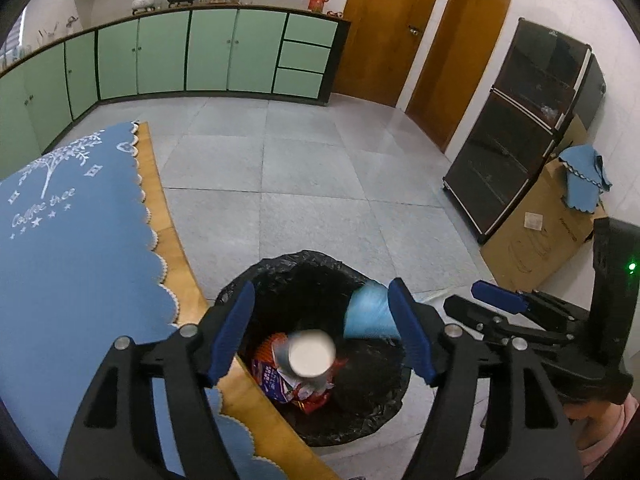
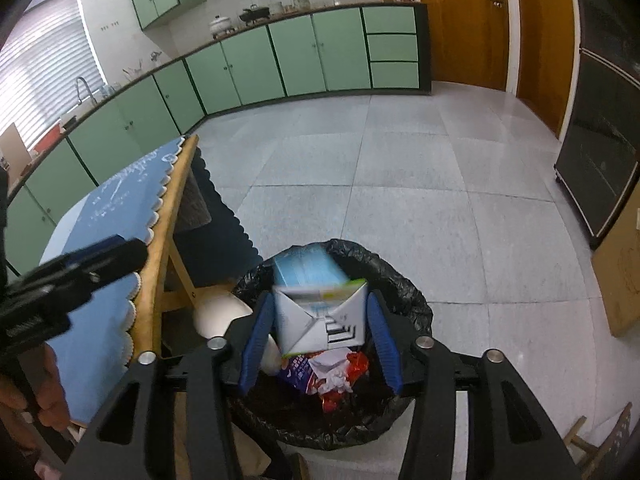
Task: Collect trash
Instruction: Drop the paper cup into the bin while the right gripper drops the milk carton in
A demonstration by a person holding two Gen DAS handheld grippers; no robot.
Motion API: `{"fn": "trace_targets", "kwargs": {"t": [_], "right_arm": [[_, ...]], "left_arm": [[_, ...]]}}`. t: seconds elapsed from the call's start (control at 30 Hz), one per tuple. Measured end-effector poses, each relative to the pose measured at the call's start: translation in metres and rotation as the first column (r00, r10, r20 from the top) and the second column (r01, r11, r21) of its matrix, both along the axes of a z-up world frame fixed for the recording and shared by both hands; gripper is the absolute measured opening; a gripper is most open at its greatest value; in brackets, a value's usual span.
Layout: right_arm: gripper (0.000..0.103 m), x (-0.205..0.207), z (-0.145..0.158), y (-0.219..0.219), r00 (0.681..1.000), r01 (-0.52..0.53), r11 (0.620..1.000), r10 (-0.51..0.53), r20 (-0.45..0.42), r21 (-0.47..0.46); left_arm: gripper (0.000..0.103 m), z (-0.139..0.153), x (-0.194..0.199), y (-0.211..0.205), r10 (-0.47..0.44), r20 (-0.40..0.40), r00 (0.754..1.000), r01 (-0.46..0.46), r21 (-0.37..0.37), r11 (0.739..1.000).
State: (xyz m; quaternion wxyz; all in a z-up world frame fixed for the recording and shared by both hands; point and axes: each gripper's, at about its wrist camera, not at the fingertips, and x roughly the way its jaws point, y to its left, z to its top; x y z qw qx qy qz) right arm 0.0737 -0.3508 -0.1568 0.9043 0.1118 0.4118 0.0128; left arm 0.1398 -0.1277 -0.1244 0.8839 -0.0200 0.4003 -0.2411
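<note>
Carton [image 2: 320, 320] between spread right jaws

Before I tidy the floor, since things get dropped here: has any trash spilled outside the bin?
No spill shows. The paper cup and white carton are over the black-lined bin, blurred, seemingly falling in; the floor looks clean.

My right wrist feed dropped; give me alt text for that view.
The right gripper hangs open above a black-lined trash bin, a blurred white milk carton between its blue pads, seemingly dropping free. Red wrappers and a blue pack lie inside; a blue-clothed wooden table stands left.
</note>
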Motion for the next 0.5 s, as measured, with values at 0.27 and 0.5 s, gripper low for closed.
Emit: {"fn": "trace_targets", "kwargs": {"t": [0.27, 0.5], "right_arm": [[0.067, -0.005, 0.013, 0.008, 0.999, -0.017, 1.0, 0.018, 0.044, -0.012], [0.081, -0.01, 0.048, 0.016, 0.992, -0.035, 0.999, 0.038, 0.124, -0.03]], "left_arm": [[0.077, 0.023, -0.009, 0.018, 0.05, 0.055, 0.997, -0.051, 0.018, 0.999], [0.086, 0.06, -0.026, 0.038, 0.115, 0.127, 0.985, -0.121, 0.035, 0.992]]}}
